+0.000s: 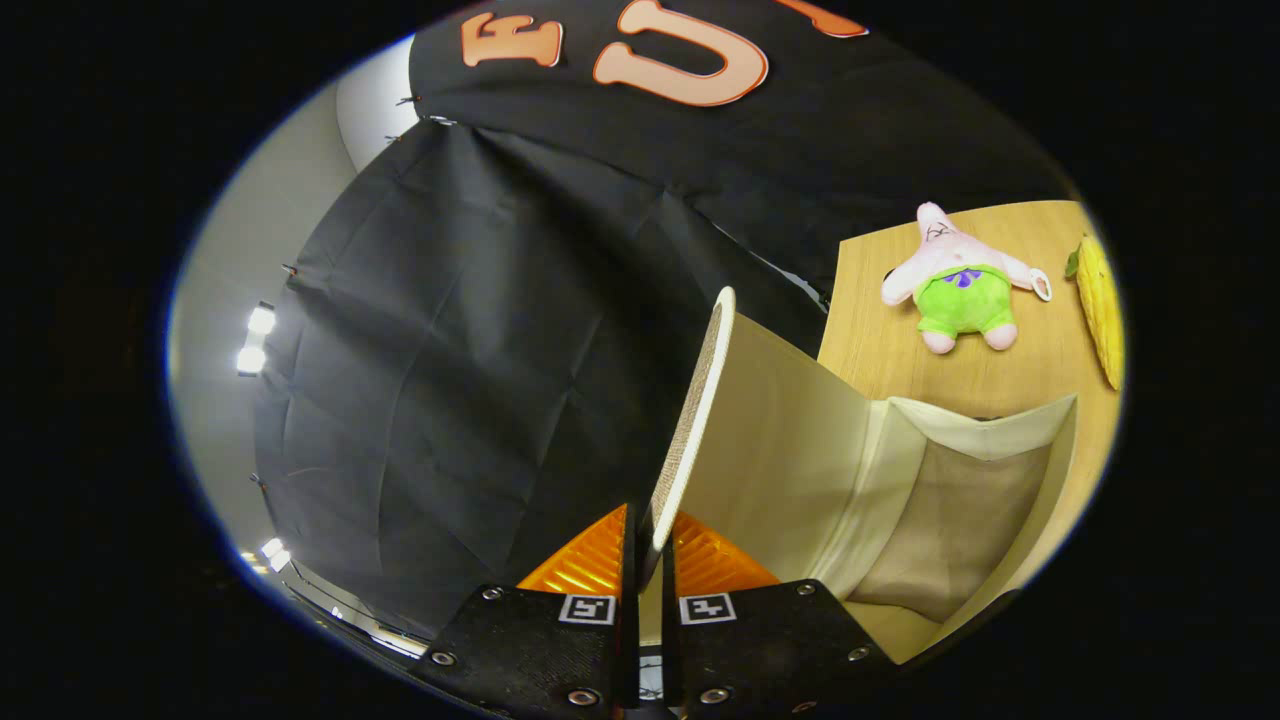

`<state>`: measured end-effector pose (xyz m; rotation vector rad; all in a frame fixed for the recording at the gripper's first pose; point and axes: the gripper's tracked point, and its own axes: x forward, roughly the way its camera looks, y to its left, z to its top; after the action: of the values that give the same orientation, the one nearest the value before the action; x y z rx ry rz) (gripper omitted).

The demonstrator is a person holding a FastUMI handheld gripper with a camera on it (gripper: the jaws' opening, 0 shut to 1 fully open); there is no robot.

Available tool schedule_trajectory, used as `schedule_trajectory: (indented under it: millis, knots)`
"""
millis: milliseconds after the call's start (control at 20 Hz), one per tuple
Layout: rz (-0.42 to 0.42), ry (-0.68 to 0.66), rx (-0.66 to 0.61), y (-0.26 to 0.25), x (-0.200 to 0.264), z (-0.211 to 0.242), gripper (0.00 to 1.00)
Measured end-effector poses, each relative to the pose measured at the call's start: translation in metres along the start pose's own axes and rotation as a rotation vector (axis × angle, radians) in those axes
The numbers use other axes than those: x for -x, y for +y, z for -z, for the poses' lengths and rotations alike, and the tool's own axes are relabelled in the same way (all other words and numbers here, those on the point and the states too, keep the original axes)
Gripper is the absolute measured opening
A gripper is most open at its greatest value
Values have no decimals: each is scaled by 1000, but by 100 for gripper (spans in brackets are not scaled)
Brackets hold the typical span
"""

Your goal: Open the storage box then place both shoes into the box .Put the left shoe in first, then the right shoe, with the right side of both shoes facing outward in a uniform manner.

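While the gripper (648, 560) is clamped on the lid (690, 420) of the storage box (960, 500), the thin edge may slip out, dropping the lid shut.

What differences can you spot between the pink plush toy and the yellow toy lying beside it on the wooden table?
The pink plush toy is star-shaped with spread limbs and green shorts; the yellow toy is long, narrow and ribbed, with a green tip. The plush toy looks soft and rounded; the yellow toy tapers to a point. Both lie flat on the wooden table, beyond the open storage box, whose lid the gripper pinches.
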<state>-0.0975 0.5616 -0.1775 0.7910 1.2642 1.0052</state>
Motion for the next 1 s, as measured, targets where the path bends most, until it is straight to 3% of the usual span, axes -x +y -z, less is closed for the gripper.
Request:
schedule_trajectory:
  millis: [250, 500, 650, 700, 800, 1000]
  knots:
    - [113, 67, 35, 8, -63, 15, 11]
    - [230, 135, 50, 10, -95, 38, 15]
    - [245, 112, 56, 1, -96, 34, 37]
    - [251, 95, 61, -3, -90, 30, 50]
    - [274, 56, 79, -17, -71, 18, 66]
    - [340, -48, 98, -47, -12, -6, 88]
